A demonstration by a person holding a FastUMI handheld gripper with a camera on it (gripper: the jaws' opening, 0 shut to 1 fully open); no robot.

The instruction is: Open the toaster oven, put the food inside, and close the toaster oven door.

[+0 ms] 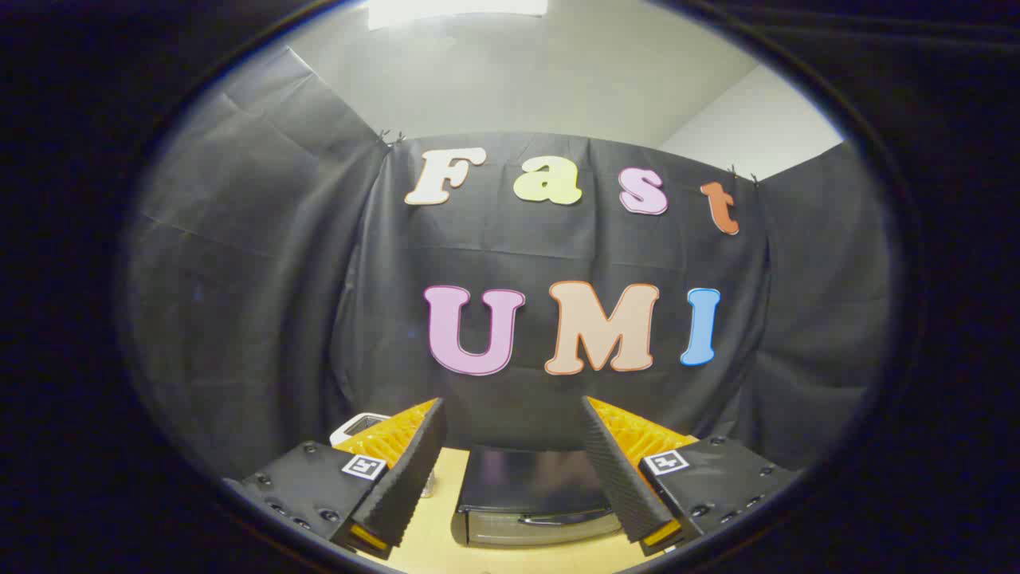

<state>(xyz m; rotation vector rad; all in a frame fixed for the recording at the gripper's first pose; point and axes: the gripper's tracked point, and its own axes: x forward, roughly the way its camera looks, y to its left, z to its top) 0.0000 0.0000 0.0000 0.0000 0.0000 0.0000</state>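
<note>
A: Start at the tool. Condition of the gripper [512, 414]?

B: Fingers spread wide apart, nothing between them and nothing touched by either. The left finger [406, 470] and the right finger [617, 470] lean outward from each other, ribbed faces turned in. Each finger mount carries a small square marker [364, 466].

A: What lies in the gap?

B: The oven [534, 494], seen from above and in front. It sits between the fingers and a little beyond them, lower than the tips. The right finger crosses in front of its right corner.

A: State of the oven?

B: Door [542, 524] up and shut, a bar handle [558, 520] running across its upper edge. The top panel is dark and glossy, the front paler and metallic. No food can be made out from this angle.

A: What does it stand on?

B: A light wood table [434, 542], bare surface showing to the oven's left and in front of it.

A: Anything else close by?

B: A white object [357, 426] with a dark face, behind the left finger, mostly hidden; I cannot tell what it is. A small pale item stands on the table just beside the left finger's inner edge, too obscured to identify.

A: Further out?

B: Black cloth wall [263, 303] on three sides, creased, clipped at the corners. Above it, white ceiling with a light panel [454, 9].
</note>
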